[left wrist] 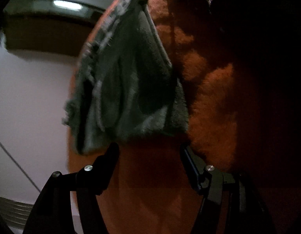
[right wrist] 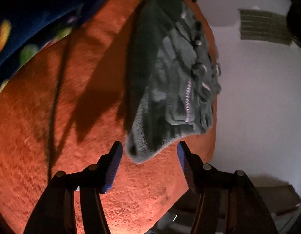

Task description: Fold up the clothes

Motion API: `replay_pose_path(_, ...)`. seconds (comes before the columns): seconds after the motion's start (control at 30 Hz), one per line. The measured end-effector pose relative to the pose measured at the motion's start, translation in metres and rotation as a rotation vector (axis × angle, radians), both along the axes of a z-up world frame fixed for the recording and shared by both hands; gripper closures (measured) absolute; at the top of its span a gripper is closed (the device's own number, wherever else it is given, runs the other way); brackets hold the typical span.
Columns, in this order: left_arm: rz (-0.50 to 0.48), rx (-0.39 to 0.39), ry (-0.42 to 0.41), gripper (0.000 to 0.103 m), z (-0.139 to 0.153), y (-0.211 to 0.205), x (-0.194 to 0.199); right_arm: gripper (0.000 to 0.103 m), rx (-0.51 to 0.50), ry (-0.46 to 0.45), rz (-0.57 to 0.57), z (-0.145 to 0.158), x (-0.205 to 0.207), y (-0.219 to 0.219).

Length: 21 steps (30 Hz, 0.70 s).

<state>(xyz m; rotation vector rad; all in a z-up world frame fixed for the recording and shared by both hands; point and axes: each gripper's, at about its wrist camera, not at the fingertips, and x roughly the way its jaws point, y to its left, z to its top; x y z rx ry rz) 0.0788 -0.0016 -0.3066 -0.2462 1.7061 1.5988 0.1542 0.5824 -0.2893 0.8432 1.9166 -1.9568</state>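
From my left wrist camera I see the left gripper [left wrist: 149, 150] with its two black fingers spread wide, nothing between the pads. Just past the fingertips, toward twelve o'clock, lies the dark grey-green garment of thick woven cloth [left wrist: 127, 89], folded into a rough wedge whose narrow end runs up toward one o'clock and whose frayed lower hem sits just beyond the left fingertip at eleven. It rests on the fuzzy orange-red blanket [left wrist: 208, 89] that fills the middle and right of this view; the far right falls into shadow and I cannot make out what is there. At nine o'clock a pale lilac wall [left wrist: 29, 97] shows, with a lit ceiling panel [left wrist: 66, 4] at eleven. From my right wrist camera the right gripper [right wrist: 150, 152] also stands apart, its blue ribbed pads [right wrist: 113, 167] clear of the cloth; the garment's [right wrist: 169, 78] nearest corner droops between the two fingertips at twelve o'clock, and I think it is untouched by either pad, though the blur makes that hard to swear to. A metal zipper [right wrist: 188, 99] runs along the garment at one o'clock. The same blanket [right wrist: 62, 136] spreads underneath from seven through eleven, and a dark blue printed fabric with bright coloured spots [right wrist: 23, 29] lies beyond it at ten o'clock.
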Motion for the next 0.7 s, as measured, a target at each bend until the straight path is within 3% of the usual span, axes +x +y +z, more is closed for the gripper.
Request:
replay_pose_path(0.13, 0.001, 0.035, 0.027, 0.037, -0.002, -0.003, -0.025, 0.046, -0.028, -0.013, -0.022, -0.001, -0.004, 0.000)
replay_pose_path(0.27, 0.019, 0.060, 0.004, 0.037, -0.008, 0.004, -0.021, 0.046, -0.038, -0.022, -0.028, -0.007, -0.008, -0.003)
replay_pose_path(0.57, -0.079, 0.126, 0.005, 0.037, -0.022, 0.057, -0.049, 0.046, -0.050, -0.058, -0.039, -0.012, -0.015, -0.008)
replay_pose_path(0.7, -0.095, 0.138, 0.018, 0.037, -0.023, 0.058, -0.045, 0.046, -0.069, -0.041, -0.055, -0.011, -0.020, -0.016)
